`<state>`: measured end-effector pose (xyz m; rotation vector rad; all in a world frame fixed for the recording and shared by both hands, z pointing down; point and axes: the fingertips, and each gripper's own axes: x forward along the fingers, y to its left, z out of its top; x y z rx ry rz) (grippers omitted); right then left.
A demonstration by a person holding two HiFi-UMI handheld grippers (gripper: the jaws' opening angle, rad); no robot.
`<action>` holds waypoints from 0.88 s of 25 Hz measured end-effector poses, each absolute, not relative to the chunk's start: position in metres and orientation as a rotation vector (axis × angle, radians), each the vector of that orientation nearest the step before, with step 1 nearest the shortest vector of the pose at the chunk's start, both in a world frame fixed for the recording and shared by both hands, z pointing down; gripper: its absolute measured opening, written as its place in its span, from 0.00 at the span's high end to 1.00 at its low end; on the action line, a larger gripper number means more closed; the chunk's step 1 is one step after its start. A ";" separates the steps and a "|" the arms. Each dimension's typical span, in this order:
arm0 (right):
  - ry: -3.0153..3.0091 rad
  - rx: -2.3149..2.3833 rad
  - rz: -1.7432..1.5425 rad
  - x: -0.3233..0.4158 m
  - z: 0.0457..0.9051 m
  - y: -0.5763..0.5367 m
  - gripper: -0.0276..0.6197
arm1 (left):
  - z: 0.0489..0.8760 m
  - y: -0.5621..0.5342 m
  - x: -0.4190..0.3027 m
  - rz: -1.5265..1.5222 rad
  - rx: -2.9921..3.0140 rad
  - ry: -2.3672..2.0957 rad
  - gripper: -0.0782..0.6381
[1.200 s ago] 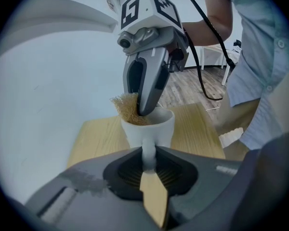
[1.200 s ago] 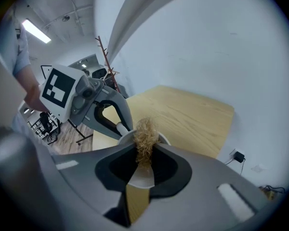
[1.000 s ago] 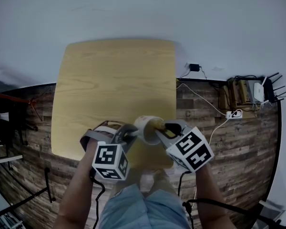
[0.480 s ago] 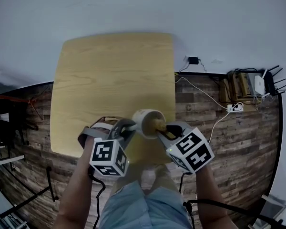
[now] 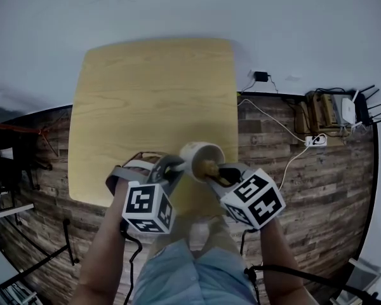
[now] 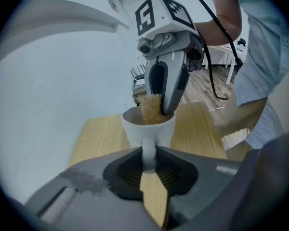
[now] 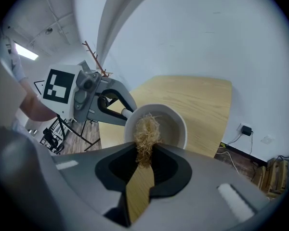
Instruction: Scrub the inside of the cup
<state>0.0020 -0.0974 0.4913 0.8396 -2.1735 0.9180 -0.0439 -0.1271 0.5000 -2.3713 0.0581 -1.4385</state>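
Note:
A white cup (image 5: 202,156) hangs over the near edge of the light wooden table (image 5: 146,94), its mouth turned toward my right gripper. My left gripper (image 5: 178,166) is shut on the cup's handle (image 6: 148,152), which sits between the jaws in the left gripper view. My right gripper (image 5: 217,172) is shut on a straw-coloured fibrous scrubber (image 7: 146,133). The scrubber's tip reaches into the cup's mouth (image 7: 176,124) and rests against the inner wall on the left. In the left gripper view the scrubber (image 6: 151,109) sticks out above the cup rim (image 6: 149,124).
The table stands against a pale wall. To its right on the plank floor (image 5: 317,189) lie a power strip (image 5: 316,141) with cables, a plug (image 5: 261,76) and a router (image 5: 355,110). The person's lap (image 5: 190,272) lies below the grippers.
The cup and both grippers have shifted a little away from me, toward the table. Both holds are unchanged, and the scrubber stays in the cup's mouth.

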 end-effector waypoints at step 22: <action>-2.283 0.911 0.791 -0.018 0.423 -0.123 0.85 | 0.533 -0.130 -0.073 -1.356 -2.681 0.217 0.79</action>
